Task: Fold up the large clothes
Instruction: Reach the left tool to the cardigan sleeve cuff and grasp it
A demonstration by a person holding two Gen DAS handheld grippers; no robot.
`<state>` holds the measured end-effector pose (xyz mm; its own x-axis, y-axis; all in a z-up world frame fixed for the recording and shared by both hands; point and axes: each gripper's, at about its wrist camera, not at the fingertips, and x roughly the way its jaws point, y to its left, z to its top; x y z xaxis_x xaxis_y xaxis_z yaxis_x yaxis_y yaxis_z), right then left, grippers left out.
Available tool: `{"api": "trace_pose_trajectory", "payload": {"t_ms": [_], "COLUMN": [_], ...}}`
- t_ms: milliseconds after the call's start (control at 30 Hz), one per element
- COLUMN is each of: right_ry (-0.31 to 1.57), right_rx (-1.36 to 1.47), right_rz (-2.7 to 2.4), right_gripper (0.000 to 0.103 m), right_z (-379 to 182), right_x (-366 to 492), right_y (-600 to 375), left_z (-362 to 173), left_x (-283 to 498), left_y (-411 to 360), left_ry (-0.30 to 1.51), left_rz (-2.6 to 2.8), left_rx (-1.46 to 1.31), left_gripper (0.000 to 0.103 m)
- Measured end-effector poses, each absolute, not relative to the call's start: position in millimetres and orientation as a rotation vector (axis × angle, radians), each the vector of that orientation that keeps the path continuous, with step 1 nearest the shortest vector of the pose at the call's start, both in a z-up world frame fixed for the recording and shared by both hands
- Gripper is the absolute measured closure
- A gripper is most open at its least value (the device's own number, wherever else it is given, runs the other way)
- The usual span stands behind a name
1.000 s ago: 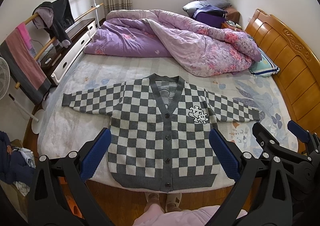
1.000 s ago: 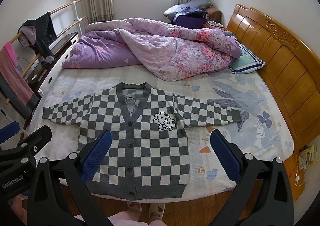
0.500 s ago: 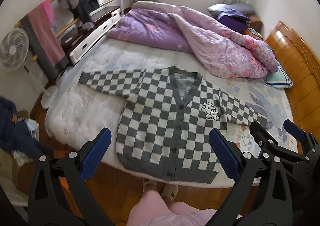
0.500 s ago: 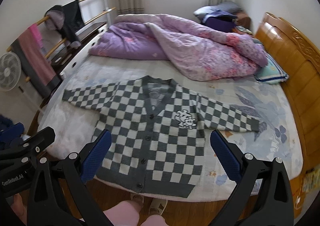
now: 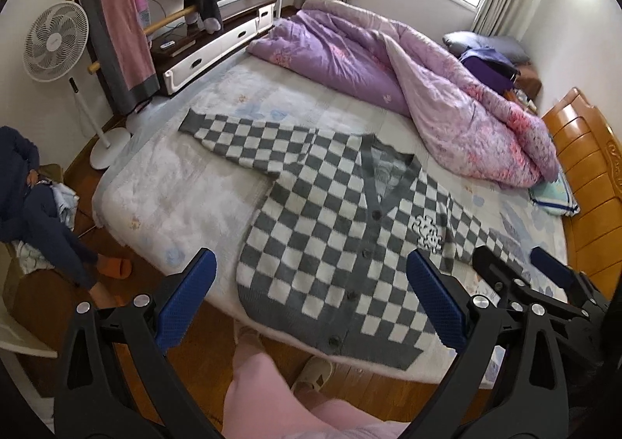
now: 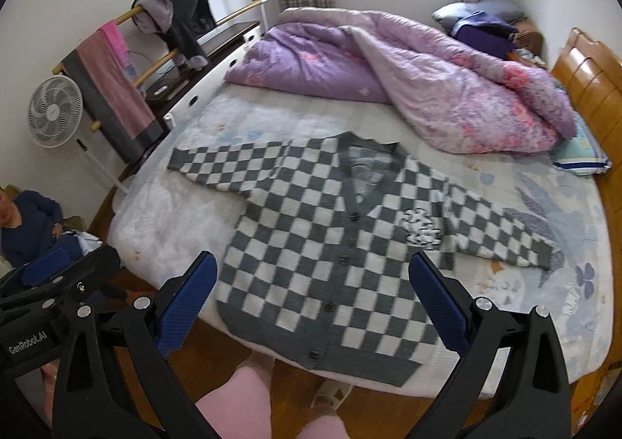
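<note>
Checkered cardigan [image 5: 342, 229] lies flat and buttoned on the bed [image 5: 186, 182], front up, sleeves spread to both sides, hem close to the near mattress edge. Left gripper [image 5: 311, 307] hangs above the hem with its jaws spread wide and nothing between them; right gripper [image 6: 311, 307] the same, wide and empty, over the lower front. I judge the knit thick, soft and limp, with some weight: it should drape and stretch when lifted, and not slip much on the quilted sheet. Best holds look like the left cuff [image 5: 190, 122] and the right cuff [image 6: 544, 256], or the shoulder seams, pinching a full fold of knit. The heaped purple duvet [image 5: 408, 77] closes off the far side of the bed; the bare sheet left of the body gives room. The near edge drops to the floor, so I would draw folds inward.
</note>
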<state>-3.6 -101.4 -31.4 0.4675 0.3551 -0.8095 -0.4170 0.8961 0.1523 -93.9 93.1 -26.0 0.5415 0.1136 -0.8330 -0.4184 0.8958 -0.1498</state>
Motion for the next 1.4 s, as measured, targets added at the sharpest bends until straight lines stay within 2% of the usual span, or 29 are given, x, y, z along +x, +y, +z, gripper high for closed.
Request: {"api": "trace_pose_trajectory", "payload": {"t_ms": [133, 467, 667, 733, 900, 967, 1233, 1400], "right_ry": [1.014, 1.183, 1.324, 1.364, 1.424, 1.457, 1.533, 1.583], "right_rx": [-0.036, 0.083, 0.192, 0.206, 0.193, 0.176, 0.148, 0.097], "right_rz": [0.515, 0.537, 0.444, 0.397, 0.255, 0.208, 0.062, 0.013], "right_gripper": [0.008, 0.008, 0.009, 0.017, 0.027, 0.035, 0.038, 0.038], "right_z": [-38.5, -72.8, -113.3, -127.5, -167.7, -187.3, -238.8, -257.2], "right_x": [14.2, 85.6, 137.9, 152.4, 183.0, 194.1, 216.7, 215.5], "right_y": [-68.2, 57.7, 119.6, 131.2, 142.6, 143.9, 138.7, 136.8], "left_z": [-33.9, -85.3, -151.7, -179.8, -248.3, -280.0, -384.4, -430.6], "left_x": [-81.4, -9.5, 40.6, 59.5, 99.9, 115.3, 161.3, 181.4], "left_y": [128.6, 288.3, 400.2, 435.5, 506.8, 538.4, 627.3, 667.1], "left_ry": [0.934, 1.0, 1.095, 1.127, 1.18, 1.179, 1.066, 1.011], "left_rz": [0.302, 0.358, 0.431, 0.422, 0.44, 0.456, 0.46, 0.5], "left_rx": [-0.397, -0.442, -0.513, -0.543, -0.66, -0.767, -1.253, -1.409], "left_gripper": [0.005, 0.005, 0.005, 0.005, 0.005, 0.005, 0.005, 0.006]}}
